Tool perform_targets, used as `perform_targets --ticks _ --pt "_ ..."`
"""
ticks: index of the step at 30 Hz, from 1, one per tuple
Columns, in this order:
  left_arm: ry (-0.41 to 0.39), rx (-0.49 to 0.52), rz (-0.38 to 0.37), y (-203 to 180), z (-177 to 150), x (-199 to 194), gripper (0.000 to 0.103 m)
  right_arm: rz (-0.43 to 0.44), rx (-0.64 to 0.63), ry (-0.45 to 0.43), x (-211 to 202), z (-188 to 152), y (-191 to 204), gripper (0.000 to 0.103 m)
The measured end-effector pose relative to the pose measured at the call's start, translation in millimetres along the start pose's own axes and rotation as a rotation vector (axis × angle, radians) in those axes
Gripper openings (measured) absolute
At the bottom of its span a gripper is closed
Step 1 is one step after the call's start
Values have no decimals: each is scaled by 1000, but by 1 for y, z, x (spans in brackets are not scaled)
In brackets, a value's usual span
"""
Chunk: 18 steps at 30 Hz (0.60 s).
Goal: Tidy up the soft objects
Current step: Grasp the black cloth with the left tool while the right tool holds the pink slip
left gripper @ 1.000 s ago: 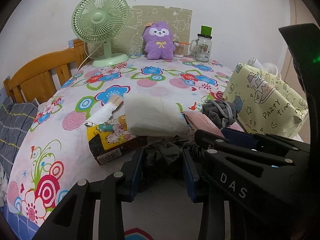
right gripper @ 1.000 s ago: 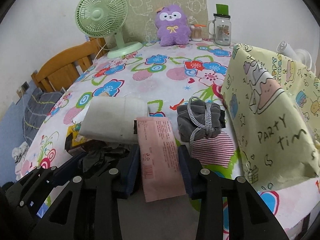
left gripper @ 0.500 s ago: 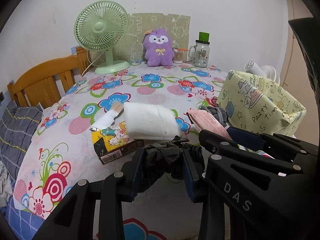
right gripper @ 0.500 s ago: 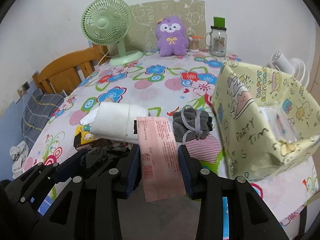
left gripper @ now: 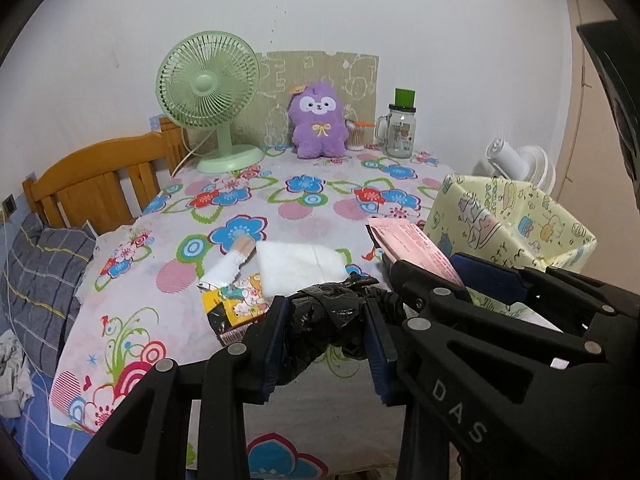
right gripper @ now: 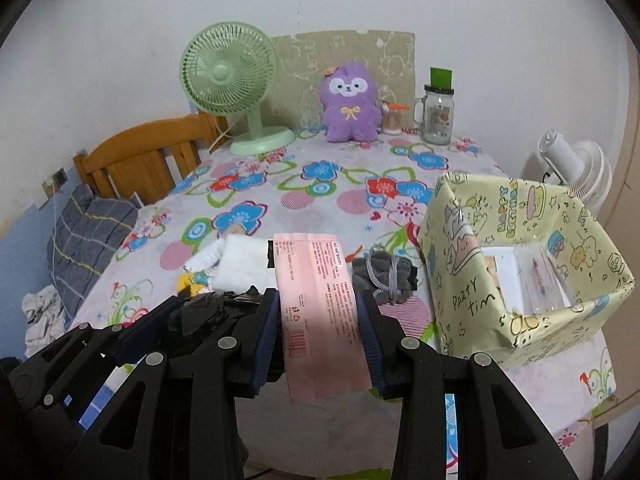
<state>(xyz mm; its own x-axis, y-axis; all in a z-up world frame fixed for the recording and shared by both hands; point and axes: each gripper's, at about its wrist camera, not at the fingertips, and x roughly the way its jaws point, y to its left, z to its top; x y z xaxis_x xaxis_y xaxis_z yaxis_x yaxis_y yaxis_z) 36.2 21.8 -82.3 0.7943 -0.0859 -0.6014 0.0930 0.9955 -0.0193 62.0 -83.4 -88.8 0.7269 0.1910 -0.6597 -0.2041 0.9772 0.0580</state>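
Note:
My left gripper (left gripper: 326, 338) is shut on a crumpled black plastic bag (left gripper: 324, 316), lifted off the near table edge. Beside it, my right gripper (right gripper: 322, 336) is shut on a flat pink packet (right gripper: 320, 300), also held in the air. On the flowered tablecloth (right gripper: 320, 196) lie a folded white cloth (left gripper: 298, 266), a grey drawstring pouch (right gripper: 386, 276) and a yellow cartoon packet (left gripper: 232, 300). An open yellow party-print box (right gripper: 524, 264) stands at the right. A purple plush toy (right gripper: 350, 104) sits at the back.
A green desk fan (right gripper: 236, 80) and a glass jar mug (right gripper: 438, 114) stand along the back wall. A wooden chair back (right gripper: 148, 160) and a grey plaid pillow (right gripper: 88, 232) lie left of the table. A white fan (right gripper: 576, 168) stands behind the box.
Both grippers rose and drew back from the table, carrying the black bag and the pink packet. The table objects now look smaller and farther, and the box's open top shows.

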Motion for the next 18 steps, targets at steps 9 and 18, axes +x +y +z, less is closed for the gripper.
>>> perform_targets --ticks 9,18 --pt "-3 -5 -8 3 11 -8 37 -11 -14 -13 -11 11 5 43" --pt "-24 0 -10 0 26 -14 37 -13 -20 -38 -19 28 3 43"
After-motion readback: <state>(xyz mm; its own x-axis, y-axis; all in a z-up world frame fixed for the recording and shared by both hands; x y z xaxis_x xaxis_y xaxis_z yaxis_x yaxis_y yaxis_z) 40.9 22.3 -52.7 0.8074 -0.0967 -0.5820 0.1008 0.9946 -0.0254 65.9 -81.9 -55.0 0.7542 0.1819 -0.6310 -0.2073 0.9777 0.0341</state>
